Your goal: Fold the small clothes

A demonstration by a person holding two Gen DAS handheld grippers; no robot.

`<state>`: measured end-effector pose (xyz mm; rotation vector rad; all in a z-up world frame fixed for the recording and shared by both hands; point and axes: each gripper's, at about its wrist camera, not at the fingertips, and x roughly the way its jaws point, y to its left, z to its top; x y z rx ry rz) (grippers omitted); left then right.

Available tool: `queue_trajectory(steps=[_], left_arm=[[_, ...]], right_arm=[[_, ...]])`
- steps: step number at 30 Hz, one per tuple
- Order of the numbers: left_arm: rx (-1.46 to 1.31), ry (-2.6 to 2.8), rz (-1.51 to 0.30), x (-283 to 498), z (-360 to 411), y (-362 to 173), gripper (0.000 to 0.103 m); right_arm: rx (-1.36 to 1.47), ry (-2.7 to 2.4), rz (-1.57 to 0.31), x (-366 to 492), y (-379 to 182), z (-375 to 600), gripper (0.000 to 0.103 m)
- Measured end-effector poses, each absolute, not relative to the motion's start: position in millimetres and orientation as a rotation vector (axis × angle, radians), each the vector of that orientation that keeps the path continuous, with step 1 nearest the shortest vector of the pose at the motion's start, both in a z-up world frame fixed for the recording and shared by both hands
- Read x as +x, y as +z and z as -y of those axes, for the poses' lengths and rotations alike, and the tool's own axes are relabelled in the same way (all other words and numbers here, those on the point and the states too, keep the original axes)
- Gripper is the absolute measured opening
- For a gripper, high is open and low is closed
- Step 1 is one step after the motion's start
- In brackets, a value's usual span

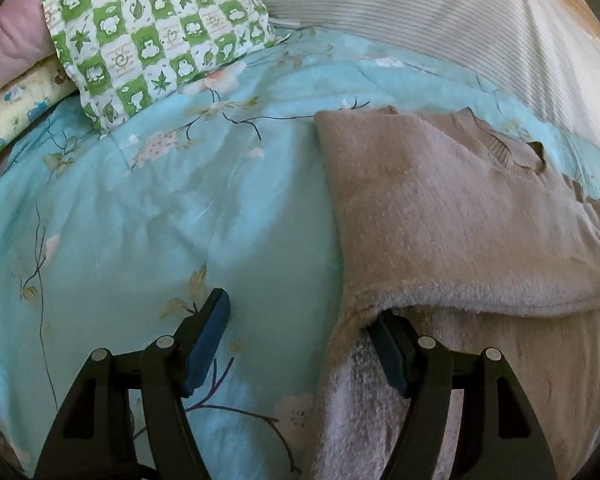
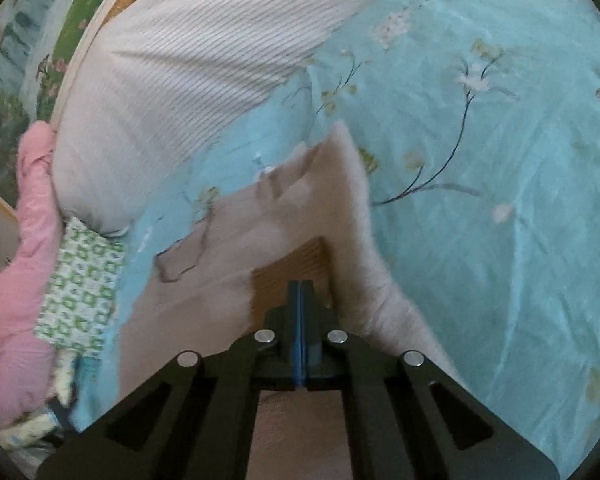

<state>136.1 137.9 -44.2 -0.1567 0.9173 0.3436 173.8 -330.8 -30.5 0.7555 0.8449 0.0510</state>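
Right wrist: hand-held gripper [image 2: 300, 300] clamps sweater [image 2: 227, 240].

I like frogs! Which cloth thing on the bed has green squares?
The checked pillow at the far left: green-and-white squares with frogs and leaves. The sweater is plain beige, the quilt turquoise with flowers.

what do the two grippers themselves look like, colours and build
Both match. The left gripper and right gripper are matte black frames with triangular cut-outs in the linkage arms and round silver pivot pins at the joints. Each finger ends in a flat, rectangular dark blue pad. A dark cable shows at the bottom edge of the left view. No markings, hands or sleeves are visible.
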Motion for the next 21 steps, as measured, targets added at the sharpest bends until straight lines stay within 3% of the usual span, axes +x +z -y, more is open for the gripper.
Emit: queue_trajectory(steps=[2, 5, 10, 11, 13, 18, 21], left_arm=[[-0.160, 0.346, -0.918, 134.5, -137.9, -43.7, 0.071], [-0.152, 0.352, -0.922, 134.5, -133.7, -43.8, 0.071], [-0.161, 0.346, -0.923, 136.6, -137.0, -45.1, 0.071], [-0.160, 0.347, -0.924, 137.7, -137.5, -45.3, 0.072], [-0.157, 0.349, -0.926, 139.5, -137.0, -44.5, 0.072], [-0.172, 0.358, -0.929, 141.6, -140.1, -45.1, 0.078], [-0.159, 0.364, -0.932, 142.4, -138.5, -46.1, 0.079]], right_arm=[[0.751, 0.067, -0.851, 173.5, -25.9, 327.7, 0.003], [0.721, 0.034, -0.894, 176.5, -34.4, 323.4, 0.023], [0.721, 0.051, -0.917, 183.8, -40.3, 319.0, 0.032], [0.701, 0.053, -0.925, 184.8, -40.6, 315.7, 0.032], [0.662, 0.079, -0.946, 189.4, -41.5, 308.3, 0.002], [0.629, 0.038, -0.805, 175.0, -9.8, 322.5, 0.002], [0.597, -0.011, -0.888, 180.0, -28.1, 329.7, 0.002]])
